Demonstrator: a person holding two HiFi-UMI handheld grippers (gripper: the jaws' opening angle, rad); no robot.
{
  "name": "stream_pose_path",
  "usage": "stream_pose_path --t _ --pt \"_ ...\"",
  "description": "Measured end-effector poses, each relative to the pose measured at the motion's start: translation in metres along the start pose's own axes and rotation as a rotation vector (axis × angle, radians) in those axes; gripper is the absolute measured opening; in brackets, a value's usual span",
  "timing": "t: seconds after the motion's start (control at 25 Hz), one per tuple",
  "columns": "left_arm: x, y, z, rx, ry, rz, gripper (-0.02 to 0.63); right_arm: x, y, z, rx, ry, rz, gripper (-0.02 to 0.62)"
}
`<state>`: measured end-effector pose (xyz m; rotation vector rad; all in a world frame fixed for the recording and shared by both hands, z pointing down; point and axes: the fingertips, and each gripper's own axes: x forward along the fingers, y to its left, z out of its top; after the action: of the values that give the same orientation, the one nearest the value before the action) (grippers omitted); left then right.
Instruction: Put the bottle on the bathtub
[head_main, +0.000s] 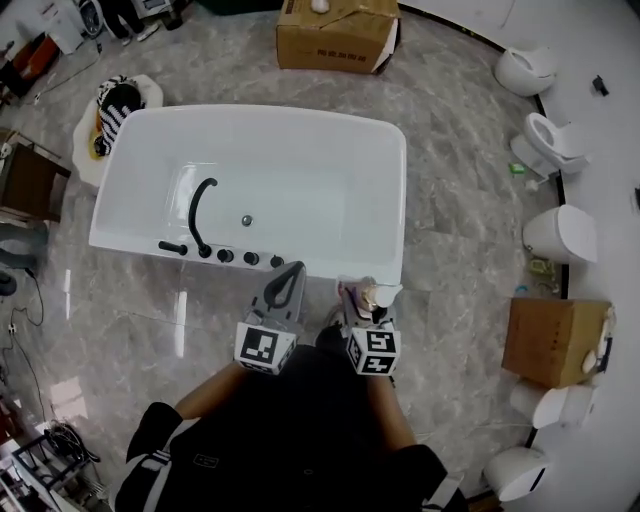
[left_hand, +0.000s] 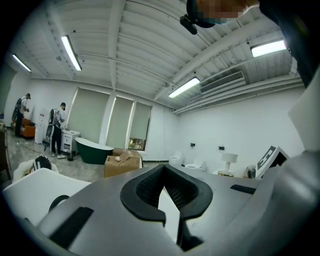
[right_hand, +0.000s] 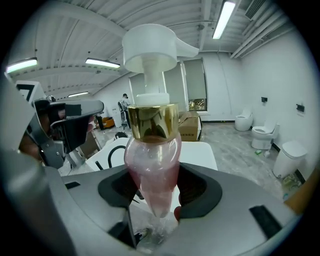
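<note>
The bottle (right_hand: 152, 170) is pink and see-through, with a gold collar and a white pump head, and stands upright between the jaws of my right gripper (right_hand: 155, 192), which is shut on it. From the head view the bottle (head_main: 376, 296) and right gripper (head_main: 362, 302) sit just in front of the near right corner of the white bathtub (head_main: 396, 200). My left gripper (head_main: 290, 272) is beside it to the left, by the tub's near rim; its jaws taper together and hold nothing. In its own view the left gripper (left_hand: 167, 192) points up and away from the tub.
A black faucet (head_main: 200, 215) and knobs line the tub's near rim. A cardboard box (head_main: 337, 35) stands beyond the tub. Toilets (head_main: 550, 145) and another box (head_main: 555, 340) line the right wall. A striped bag (head_main: 118, 105) lies at the tub's far left. Two people (left_hand: 57, 127) stand far off.
</note>
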<state>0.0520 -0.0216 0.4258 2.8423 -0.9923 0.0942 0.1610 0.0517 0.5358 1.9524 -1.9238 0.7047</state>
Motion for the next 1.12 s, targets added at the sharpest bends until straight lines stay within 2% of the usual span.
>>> stream_pose_path --t 0.32,0.6,0.84,1.12 --pt "0.01 0.013 -0.003 -0.02 0.021 0.147 0.015 0.047 -0.009 -0.003 -0.057 0.044 0.111 0.222" --pt "0.009 0.029 0.015 -0.031 -0.015 0.239 0.015 0.079 0.006 -0.013 -0.105 0.1 0.183 0.222" --pt "0.002 0.039 0.008 -0.025 -0.016 0.24 0.015 0.105 0.01 -0.037 -0.122 0.146 0.176 0.222" --pt "-0.001 0.044 0.0 -0.035 0.0 0.197 0.015 0.132 0.01 -0.072 -0.108 0.185 0.139 0.222"
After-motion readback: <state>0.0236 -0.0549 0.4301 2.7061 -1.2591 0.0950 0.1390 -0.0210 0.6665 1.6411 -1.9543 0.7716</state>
